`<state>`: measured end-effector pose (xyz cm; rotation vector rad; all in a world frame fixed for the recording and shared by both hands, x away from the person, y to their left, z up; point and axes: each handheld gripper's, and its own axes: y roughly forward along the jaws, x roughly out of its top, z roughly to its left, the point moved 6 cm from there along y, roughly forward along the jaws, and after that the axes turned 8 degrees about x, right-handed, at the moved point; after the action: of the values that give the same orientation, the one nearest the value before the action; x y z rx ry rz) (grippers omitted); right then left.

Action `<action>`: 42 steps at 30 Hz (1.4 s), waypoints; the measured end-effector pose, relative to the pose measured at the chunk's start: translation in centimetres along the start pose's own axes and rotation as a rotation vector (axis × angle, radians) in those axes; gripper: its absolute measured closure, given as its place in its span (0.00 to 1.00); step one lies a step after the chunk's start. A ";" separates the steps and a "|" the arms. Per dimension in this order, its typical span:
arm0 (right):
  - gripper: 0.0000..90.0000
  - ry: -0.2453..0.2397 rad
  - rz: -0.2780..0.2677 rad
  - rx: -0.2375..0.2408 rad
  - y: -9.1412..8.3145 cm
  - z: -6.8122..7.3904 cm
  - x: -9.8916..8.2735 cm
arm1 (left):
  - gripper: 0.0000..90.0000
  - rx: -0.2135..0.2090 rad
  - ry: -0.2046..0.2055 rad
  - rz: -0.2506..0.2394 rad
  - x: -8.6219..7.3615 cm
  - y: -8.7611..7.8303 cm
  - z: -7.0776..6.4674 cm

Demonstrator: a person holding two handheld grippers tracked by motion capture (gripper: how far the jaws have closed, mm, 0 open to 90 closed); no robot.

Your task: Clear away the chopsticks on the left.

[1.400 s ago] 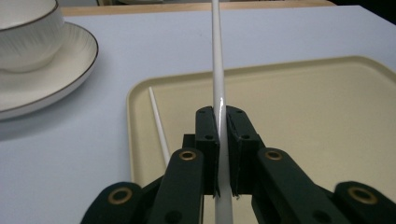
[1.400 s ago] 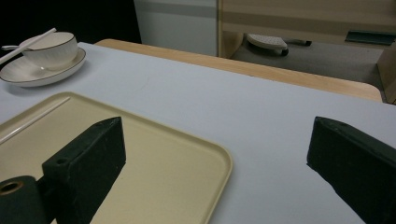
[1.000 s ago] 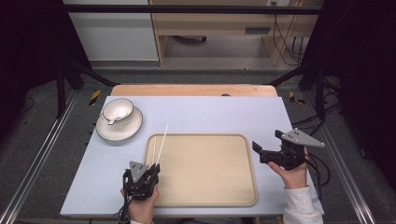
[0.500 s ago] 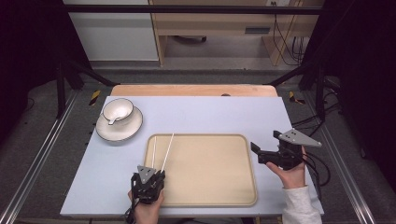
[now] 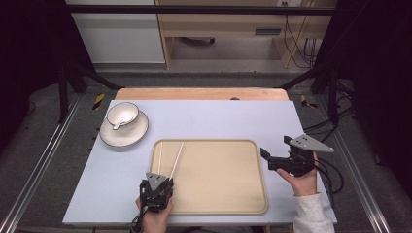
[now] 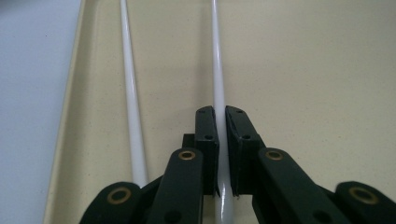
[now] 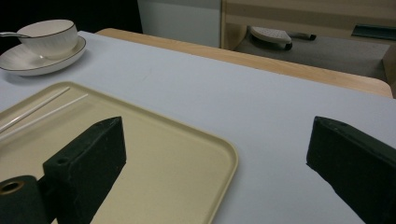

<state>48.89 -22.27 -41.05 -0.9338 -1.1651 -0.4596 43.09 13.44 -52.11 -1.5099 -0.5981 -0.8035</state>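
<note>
Two thin white chopsticks lie lengthwise on the left part of a beige tray [image 5: 218,177]. My left gripper [image 5: 164,180] rests low over the tray's near left corner, shut on the near end of the right-hand chopstick [image 6: 218,65]. Its jaws [image 6: 220,112] pinch the stick between them. The other chopstick [image 6: 130,88] lies free just to the left, close to the tray's rim. Held above the table just off the tray's right edge, my right gripper [image 5: 266,159] stands wide open and holds nothing. In the right gripper view, that gripper [image 7: 217,126] points across the tray's far corner.
A white bowl [image 5: 122,115] with a spoon handle sticking out sits on a white saucer [image 5: 127,136] at the table's far left. The pale blue table [image 5: 218,119] ends at a wooden strip at the back. Black frame legs stand at both sides.
My left gripper has moved right from the tray's left rim onto the tray and come lower. The chopsticks now lie apart, one free on the tray. The right gripper has hardly moved.
</note>
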 end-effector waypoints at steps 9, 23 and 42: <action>0.06 0.000 -0.004 -0.001 -0.2 -0.1 0.1 | 0.91 -0.016 0.004 0.010 0.2 0.0 -0.1; 0.05 0.008 -0.029 -0.007 -0.9 -0.3 0.4 | 0.62 -0.107 0.049 -0.167 6.3 -2.9 2.8; 0.04 0.023 -0.048 -0.030 -1.8 -1.2 0.4 | 0.27 -0.184 0.085 -0.231 7.6 -4.1 11.2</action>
<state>48.39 -24.17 -40.13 -0.9255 -1.1644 -0.5267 46.23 24.25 -43.59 -1.5826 -0.6570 -1.1206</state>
